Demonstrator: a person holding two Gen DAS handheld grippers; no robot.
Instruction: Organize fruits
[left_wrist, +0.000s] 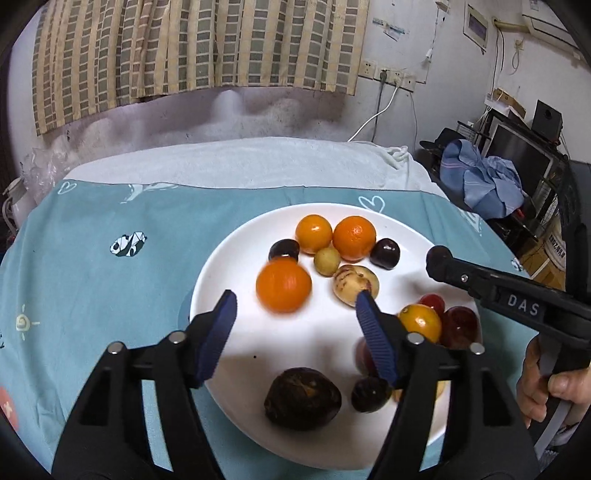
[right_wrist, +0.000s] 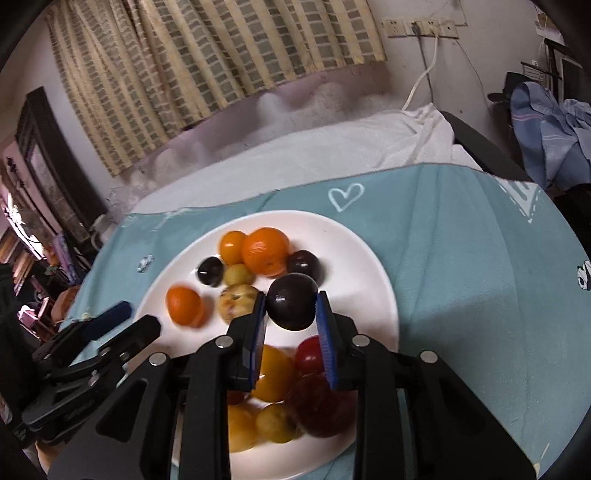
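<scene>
A teal cloth (left_wrist: 110, 295) covers the tabletop, and the white plate (left_wrist: 229, 266) on it carries all the fruit. The right hand-held gripper (right_wrist: 290, 308) is clamped on a dark plum (right_wrist: 292, 301), held above the plate's middle; smooth, slick skin and soft flesh, I'd judge, so a gentle pinch across its widest part suits. The left hand-held gripper (left_wrist: 295, 317) hovers low over the plate's near side, its jaws wide apart, just short of a blurred orange (left_wrist: 283, 284).
</scene>
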